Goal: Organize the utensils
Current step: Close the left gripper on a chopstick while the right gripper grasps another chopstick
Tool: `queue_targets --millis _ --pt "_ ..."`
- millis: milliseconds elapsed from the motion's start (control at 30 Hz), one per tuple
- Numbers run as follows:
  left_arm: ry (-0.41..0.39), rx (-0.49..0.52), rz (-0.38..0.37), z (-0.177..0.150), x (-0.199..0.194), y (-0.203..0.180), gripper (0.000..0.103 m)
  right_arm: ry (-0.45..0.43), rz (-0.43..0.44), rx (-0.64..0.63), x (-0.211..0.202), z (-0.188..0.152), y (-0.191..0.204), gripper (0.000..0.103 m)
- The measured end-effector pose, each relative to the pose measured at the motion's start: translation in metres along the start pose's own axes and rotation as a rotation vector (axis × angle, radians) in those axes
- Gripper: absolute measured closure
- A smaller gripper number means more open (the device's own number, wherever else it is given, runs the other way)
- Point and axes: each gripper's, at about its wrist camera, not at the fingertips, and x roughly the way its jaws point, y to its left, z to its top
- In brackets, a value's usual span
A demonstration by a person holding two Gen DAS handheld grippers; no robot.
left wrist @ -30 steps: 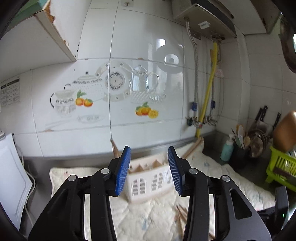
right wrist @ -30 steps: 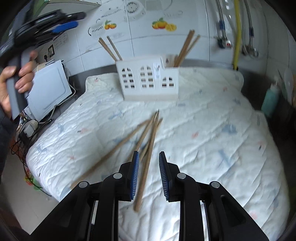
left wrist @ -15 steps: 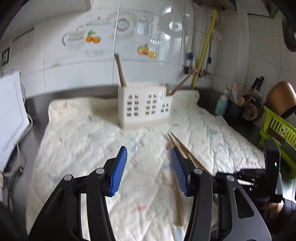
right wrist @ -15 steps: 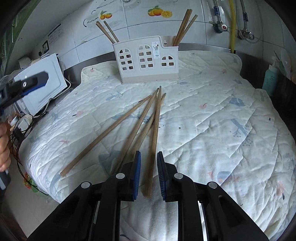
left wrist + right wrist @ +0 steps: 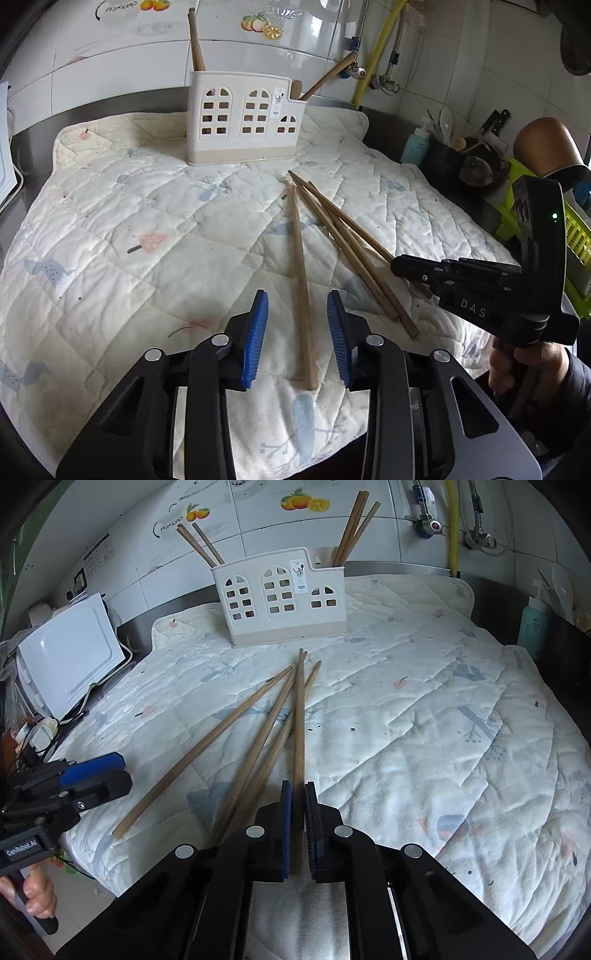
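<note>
A: Left wrist view first. What has the left gripper [image 5: 297, 332] got?

B: Nothing yet. Its blue pads have just been closing in, and one chopstick [image 5: 301, 280] lies between them on the quilt [image 5: 147, 229], but there's clear space on both sides of it. The other loose chopsticks [image 5: 347, 247] fan off to the right, their far tips bunched near this one's far tip.

A: And the holder?

B: The white holder [image 5: 243, 118] stands at the far end of the quilt, with chopsticks already in its left and right slots. The right gripper [image 5: 402, 264] is at the right edge, down on the pile.

A: Right wrist view?

B: The right gripper [image 5: 298, 827] is pinched narrow on the straightest chopstick [image 5: 299, 720], held near its near end. Two more chopsticks [image 5: 255, 746] run just left of it, and I think one touches it along the shaft, though the overlap is hard to read.

A: So what could go wrong?

B: Lifting by the very end lets the long far part sag or swivel, and it could drag a neighbour along. On the left, the soft quilt may let the stick roll or press down as the pads shut, so they could close on fabric.
</note>
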Motion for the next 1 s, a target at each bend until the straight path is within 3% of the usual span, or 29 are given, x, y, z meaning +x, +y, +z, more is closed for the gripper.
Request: queue_targets --millis 400,700,1000 --pt "0.042 0.018 0.022 -0.002 0.033 -0.01 0.087 -0.087 0.001 0.0 -0.031 0.016 -0.002 0.096" --pt "0.024 -0.018 0.036 -0.002 0.03 -0.004 0.098 -0.169 0.016 -0.008 -0.06 0.04 0.002 0.096" --pt "-0.076 -0.058 0.062 0.016 0.002 0.013 0.098 -0.251 0.051 -0.023 -0.093 0.073 0.002 0.096"
